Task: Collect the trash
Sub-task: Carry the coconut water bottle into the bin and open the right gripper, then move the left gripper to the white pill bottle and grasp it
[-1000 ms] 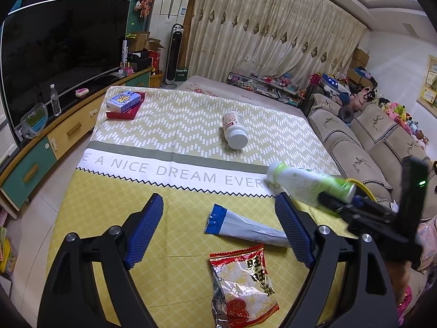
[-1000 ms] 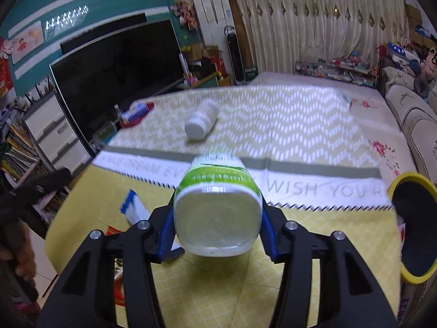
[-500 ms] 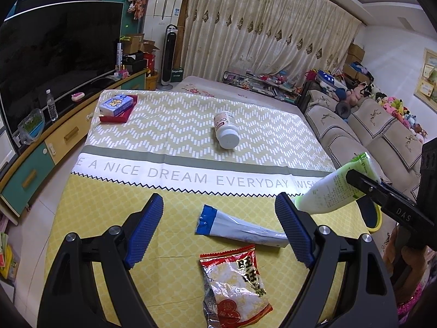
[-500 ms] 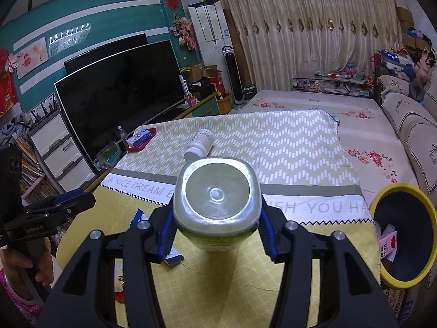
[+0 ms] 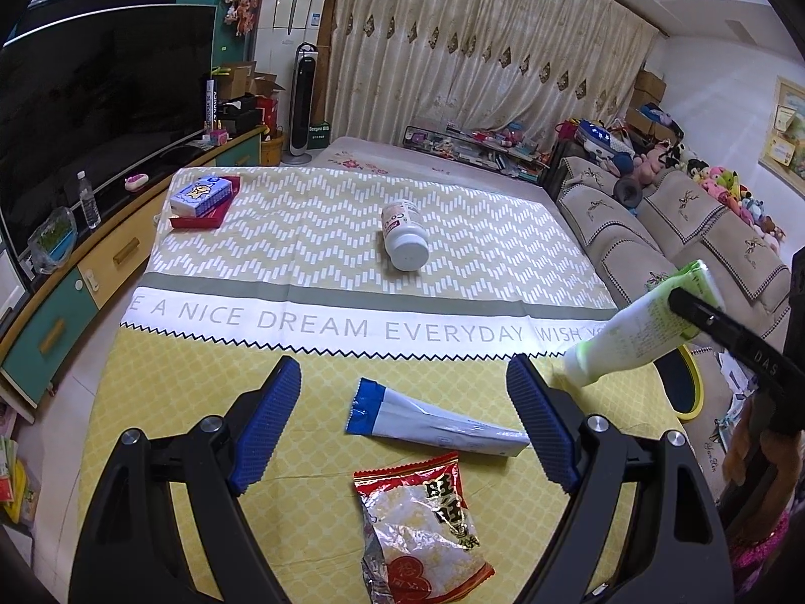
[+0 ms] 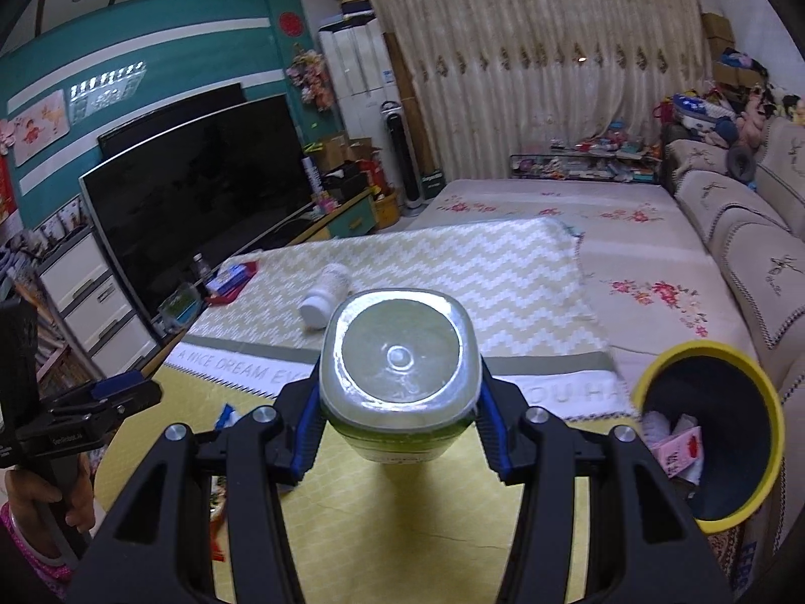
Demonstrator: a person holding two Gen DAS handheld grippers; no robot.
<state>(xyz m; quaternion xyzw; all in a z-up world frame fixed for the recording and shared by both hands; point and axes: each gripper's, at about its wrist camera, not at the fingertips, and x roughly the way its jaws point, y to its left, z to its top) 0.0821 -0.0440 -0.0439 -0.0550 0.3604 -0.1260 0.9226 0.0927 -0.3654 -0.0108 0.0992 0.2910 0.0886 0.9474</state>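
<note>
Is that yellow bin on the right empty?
No. The bin already holds crumpled paper and a pink wrapper at its bottom, seen through its open top.

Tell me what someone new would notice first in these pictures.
The right claw is clamped on a green-and-white plastic bottle, held in the air beside the yellow-rimmed dark trash bin at the table's right edge. The left claw gapes open over a blue-and-white flattened tube and a red snack wrapper on the yellow tablecloth.

Left gripper [image 5: 405, 425] jaws spread wide; right gripper [image 6: 397, 428] jaws clamped.
</note>
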